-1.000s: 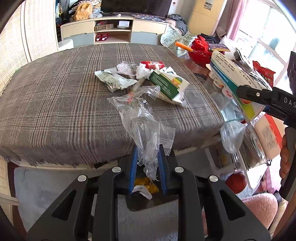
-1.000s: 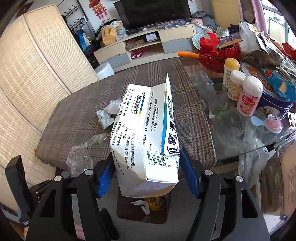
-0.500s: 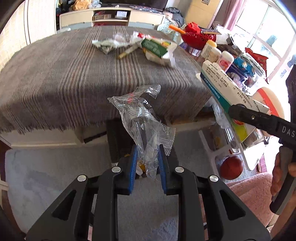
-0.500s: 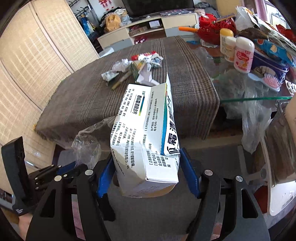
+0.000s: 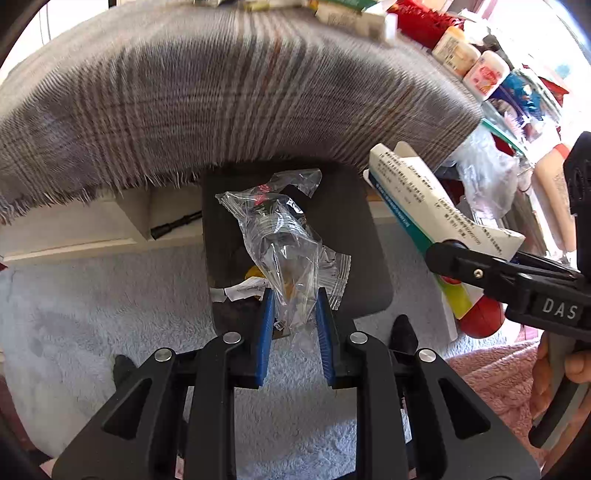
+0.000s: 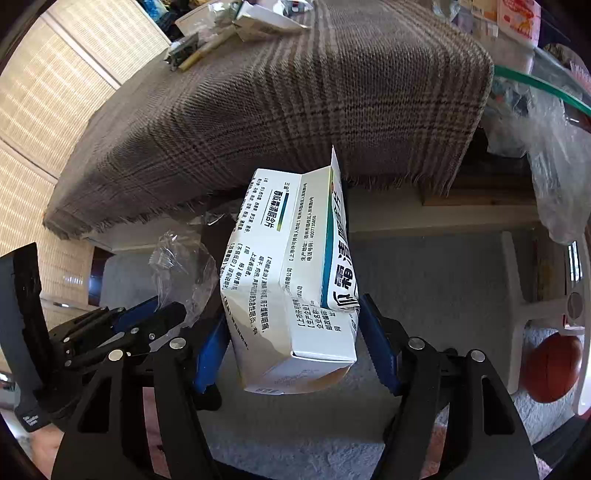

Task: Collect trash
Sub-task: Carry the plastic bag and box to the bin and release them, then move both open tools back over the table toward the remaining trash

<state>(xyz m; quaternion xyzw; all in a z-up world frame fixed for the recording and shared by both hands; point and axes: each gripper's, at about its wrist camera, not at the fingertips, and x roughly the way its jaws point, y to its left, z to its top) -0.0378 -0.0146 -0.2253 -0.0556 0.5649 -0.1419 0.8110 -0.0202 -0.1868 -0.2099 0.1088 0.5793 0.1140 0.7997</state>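
My left gripper [image 5: 291,314] is shut on a crumpled clear plastic wrapper [image 5: 284,240], which hangs over a dark bin [image 5: 354,236] on the floor below the table edge. Some scraps of paper and something yellow lie inside the bin. My right gripper [image 6: 293,336] is shut on a white and blue medicine box [image 6: 291,273], held to the right of the bin; the same box [image 5: 424,206] shows in the left wrist view. Beside the box, at the left of the right wrist view, the wrapper [image 6: 184,269] and the left gripper [image 6: 147,325] appear again.
The table with a plaid cloth [image 5: 221,92] overhangs just behind the bin, with more trash [image 6: 221,33] on top. Bottles [image 5: 469,62] and plastic bags [image 5: 484,177] crowd the right side. A pale rug [image 5: 92,314] covers the floor; an orange ball [image 6: 550,369] lies at right.
Both grippers have sunk from above the tabletop to below its edge, each keeping its load. The bin now lies right under the wrapper and the tabletop has slid to the top of both views.
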